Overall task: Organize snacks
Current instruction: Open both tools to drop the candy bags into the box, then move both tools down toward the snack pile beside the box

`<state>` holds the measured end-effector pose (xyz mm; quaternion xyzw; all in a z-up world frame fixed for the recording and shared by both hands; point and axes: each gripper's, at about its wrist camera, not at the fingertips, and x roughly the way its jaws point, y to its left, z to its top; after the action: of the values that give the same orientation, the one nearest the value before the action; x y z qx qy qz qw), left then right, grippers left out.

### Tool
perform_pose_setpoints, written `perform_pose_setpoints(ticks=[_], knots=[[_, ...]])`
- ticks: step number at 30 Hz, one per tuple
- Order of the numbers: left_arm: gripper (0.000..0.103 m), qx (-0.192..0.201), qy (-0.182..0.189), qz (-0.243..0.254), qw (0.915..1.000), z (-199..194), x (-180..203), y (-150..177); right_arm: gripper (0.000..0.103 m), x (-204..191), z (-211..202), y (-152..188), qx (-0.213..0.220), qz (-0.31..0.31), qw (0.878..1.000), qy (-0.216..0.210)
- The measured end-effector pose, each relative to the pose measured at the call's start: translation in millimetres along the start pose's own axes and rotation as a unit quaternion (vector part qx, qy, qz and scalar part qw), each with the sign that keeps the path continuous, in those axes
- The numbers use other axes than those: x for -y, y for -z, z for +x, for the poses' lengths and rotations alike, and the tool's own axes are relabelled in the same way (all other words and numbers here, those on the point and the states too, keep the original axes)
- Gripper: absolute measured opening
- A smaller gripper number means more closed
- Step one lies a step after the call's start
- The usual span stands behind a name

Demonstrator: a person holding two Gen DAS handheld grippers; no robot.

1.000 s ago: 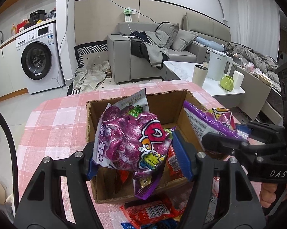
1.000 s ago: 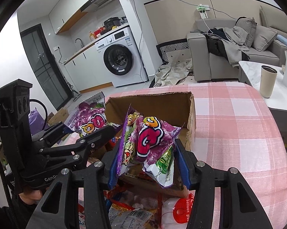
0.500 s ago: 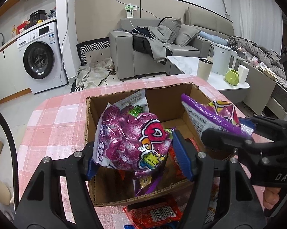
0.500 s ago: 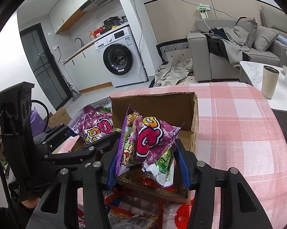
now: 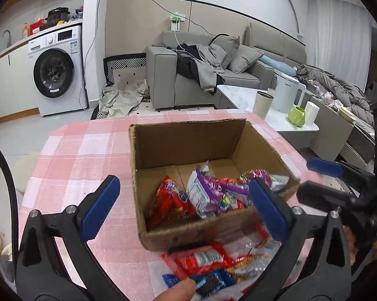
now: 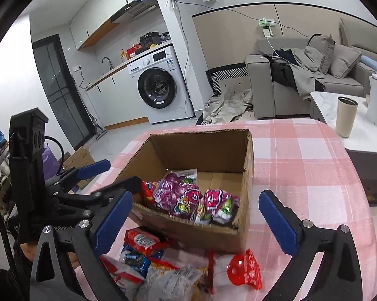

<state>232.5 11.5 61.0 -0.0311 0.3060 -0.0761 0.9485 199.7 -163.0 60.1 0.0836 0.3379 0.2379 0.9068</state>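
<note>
An open cardboard box stands on the pink checked tablecloth. Inside lie two purple snack bags and a red bag. My left gripper is open and empty, above the box's near wall. My right gripper is open and empty, also above the near edge of the box. Loose snacks lie in front of the box: a red packet, a blue cookie packet and a red balloon pack.
The table's edge curves away on the right. Beyond it a low white table carries a beige tumbler, a white kettle and a green mug. A sofa and a washing machine stand further back.
Both grippers have opened and let go of their purple snack bags, which now lie inside the box. Both grippers have drawn back toward the near side of the box.
</note>
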Motion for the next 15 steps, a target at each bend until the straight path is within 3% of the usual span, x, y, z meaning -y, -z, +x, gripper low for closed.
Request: perform_pose_setpoints(ticks=[15], knots=[[0.102,0.008,-0.016,-0.01,0.9998,-68.3,-4.2,49.1,0.103,4.3,-24.3,46.8,-0.029,0.009,0.999,0.018]])
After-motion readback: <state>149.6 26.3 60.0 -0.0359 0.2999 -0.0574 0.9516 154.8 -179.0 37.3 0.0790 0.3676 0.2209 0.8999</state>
